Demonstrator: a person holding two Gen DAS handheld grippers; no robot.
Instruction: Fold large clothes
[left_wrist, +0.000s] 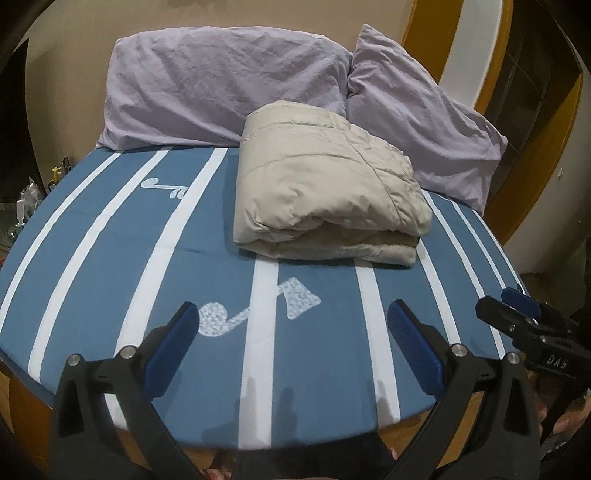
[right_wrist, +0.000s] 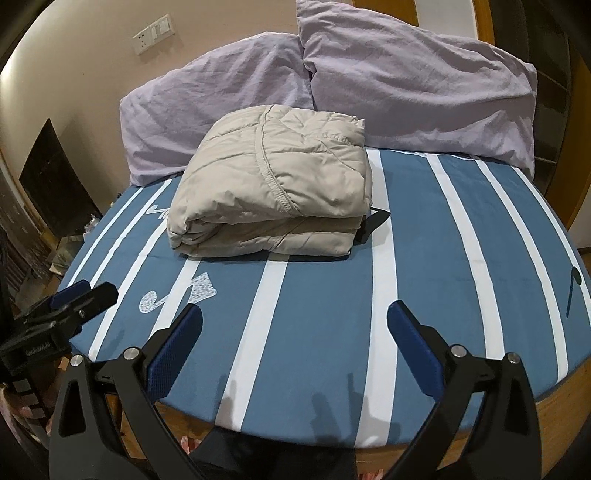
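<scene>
Both grippers, left (left_wrist: 291, 325) and right (right_wrist: 295, 325), hung spread over the striped bed (right_wrist: 325, 314); folded jacket (right_wrist: 273, 192) (beige) sat before pillows (left_wrist: 229, 88).

- Left wrist view: positioned at the foot edge of the bed (left_wrist: 92, 266), elevated, facing the head edge and pillows (left_wrist: 229, 85).
- Right wrist view: same foot edge, offset rightward, facing likewise.
- Shared coverage: striped bed surface, folded beige jacket (left_wrist: 328, 192) mid-bed, both pillows, wall (right_wrist: 92, 74). Each view catches the opposite gripper at its margin.
</scene>
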